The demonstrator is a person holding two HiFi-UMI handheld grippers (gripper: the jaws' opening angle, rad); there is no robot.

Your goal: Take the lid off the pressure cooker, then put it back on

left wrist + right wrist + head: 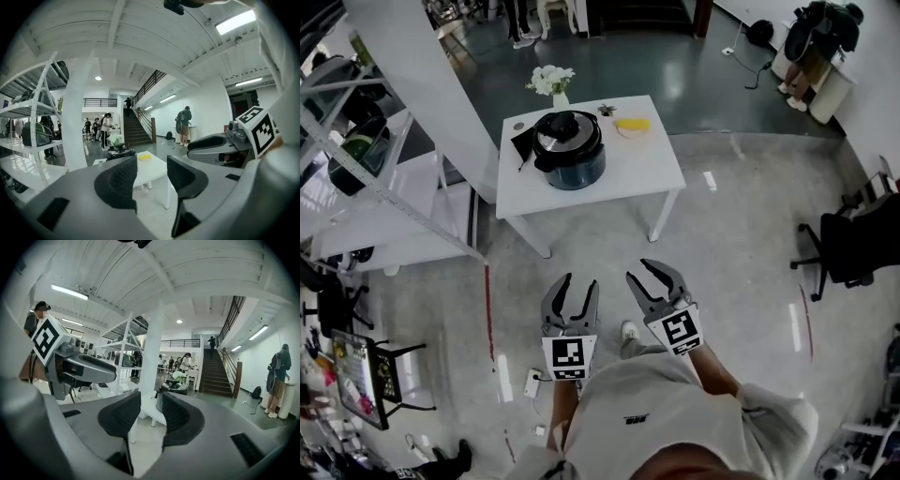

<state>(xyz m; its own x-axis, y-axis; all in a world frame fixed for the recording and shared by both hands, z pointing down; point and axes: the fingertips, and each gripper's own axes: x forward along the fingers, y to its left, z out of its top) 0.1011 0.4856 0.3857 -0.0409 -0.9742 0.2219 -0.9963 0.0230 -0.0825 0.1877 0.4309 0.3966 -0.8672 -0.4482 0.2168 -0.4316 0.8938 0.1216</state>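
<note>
Pressure cooker [577, 169] waits on the table [647, 164] well ahead, lid [565, 131] on. Your left claw [581, 279] and right claw [642, 274] hang empty, jaws apart. Approach first, then grip the lid.

No legible text, numbers or brands in any view.
Marker cubes [570, 356] on left gripper [581, 279] and right gripper [637, 268] show only square code patterns; shirt print [630, 419] too small to read.

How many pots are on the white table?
1. The pot sits near the middle of the white table, its lid on, flowers behind it. The whole tabletop shows, so none is hidden.
</note>
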